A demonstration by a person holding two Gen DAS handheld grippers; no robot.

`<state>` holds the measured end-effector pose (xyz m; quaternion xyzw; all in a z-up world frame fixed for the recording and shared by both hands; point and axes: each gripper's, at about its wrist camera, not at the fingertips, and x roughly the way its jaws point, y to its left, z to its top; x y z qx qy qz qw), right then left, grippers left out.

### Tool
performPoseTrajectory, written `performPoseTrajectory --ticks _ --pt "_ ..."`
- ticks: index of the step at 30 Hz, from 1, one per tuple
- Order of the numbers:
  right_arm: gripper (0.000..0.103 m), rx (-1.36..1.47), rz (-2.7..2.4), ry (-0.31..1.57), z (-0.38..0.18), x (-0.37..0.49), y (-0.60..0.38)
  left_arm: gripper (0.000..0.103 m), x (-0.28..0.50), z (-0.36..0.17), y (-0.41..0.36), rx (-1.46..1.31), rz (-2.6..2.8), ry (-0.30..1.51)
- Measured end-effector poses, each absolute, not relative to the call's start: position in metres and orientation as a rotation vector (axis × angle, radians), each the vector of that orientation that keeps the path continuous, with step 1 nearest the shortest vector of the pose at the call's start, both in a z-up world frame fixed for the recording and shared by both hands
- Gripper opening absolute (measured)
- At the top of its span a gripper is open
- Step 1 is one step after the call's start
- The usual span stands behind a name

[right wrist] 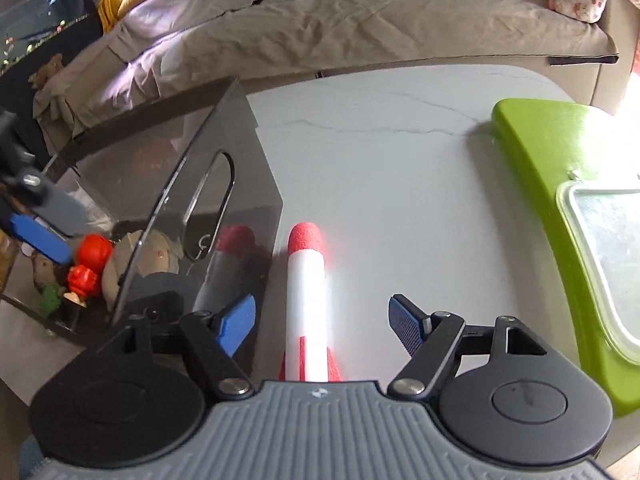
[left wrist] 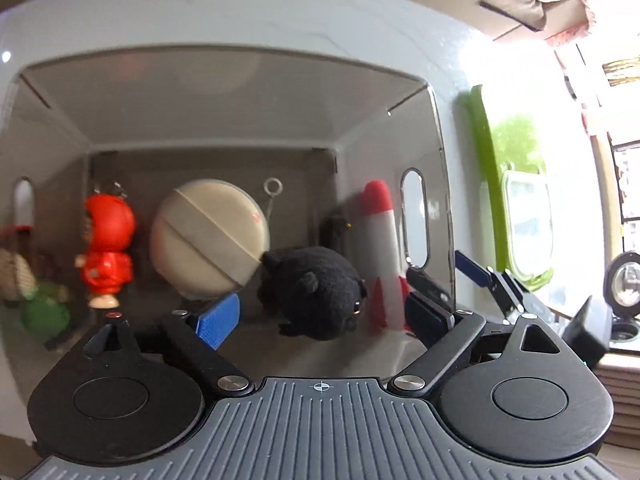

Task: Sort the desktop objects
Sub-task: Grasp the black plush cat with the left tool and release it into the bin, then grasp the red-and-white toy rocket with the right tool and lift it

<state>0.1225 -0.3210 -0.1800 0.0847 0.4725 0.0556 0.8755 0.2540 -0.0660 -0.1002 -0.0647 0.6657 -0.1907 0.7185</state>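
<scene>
A clear acrylic box (left wrist: 436,152) stands on the grey table and holds a black plush toy (left wrist: 316,292), a round beige puff (left wrist: 208,236) and a red hooded figurine (left wrist: 106,244). My left gripper (left wrist: 324,316) is open above the box, its fingers on either side of the black plush, which lies loose on the box floor. A white foam rocket (right wrist: 306,304) with a red tip lies on the table just right of the box (right wrist: 176,208). My right gripper (right wrist: 322,324) is open, its fingers on either side of the rocket's body without touching it.
A green tray (right wrist: 532,184) with a clear lidded container (right wrist: 600,256) lies to the right of the rocket. A small green and beige toy (left wrist: 40,312) sits at the box's left. A sofa with a beige cover (right wrist: 320,20) runs behind the table.
</scene>
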Motion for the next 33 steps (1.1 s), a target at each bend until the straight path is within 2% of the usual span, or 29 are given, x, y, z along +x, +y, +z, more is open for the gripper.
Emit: performPoseTrajectory --ticks 2,7,12,13,18,22,25,28,31,33 --pt "0.067 0.135 0.106 1.019 -0.188 0.135 -0.314 0.095 0.239 -0.082 -0.044 -0.121 -0.408 1.404" --pt "0.065 0.121 0.103 1.092 -0.206 0.155 -0.309 0.097 0.205 -0.066 0.017 -0.184 -0.372 1.334" --pt "0.039 0.198 0.193 1.132 -0.214 0.161 -0.312 0.097 0.191 -0.074 0.072 -0.261 -0.288 1.34" --pt "0.037 0.206 0.208 1.138 -0.213 0.161 -0.311 0.097 0.189 -0.078 0.082 -0.28 -0.276 1.344" --pt "0.036 0.23 0.2 1.185 -0.216 0.163 -0.309 0.097 0.174 -0.097 0.108 -0.377 -0.267 1.358" --pt "0.03 0.224 0.172 1.216 -0.213 0.16 -0.307 0.097 0.162 -0.093 0.121 -0.407 -0.284 1.34" --pt "0.029 0.131 0.11 1.12 -0.168 0.156 -0.311 0.098 0.155 -0.094 0.134 -0.394 -0.273 1.323" --pt "0.029 -0.016 0.122 0.975 -0.087 0.153 -0.299 0.099 0.154 -0.103 0.145 -0.388 -0.267 1.332" --pt "0.029 -0.259 0.225 0.835 -0.012 0.147 -0.247 0.099 0.154 -0.121 0.153 -0.441 -0.298 1.37" --pt "0.029 -0.433 0.351 0.778 0.015 0.14 -0.196 0.099 0.154 -0.134 0.158 -0.486 -0.315 1.394"
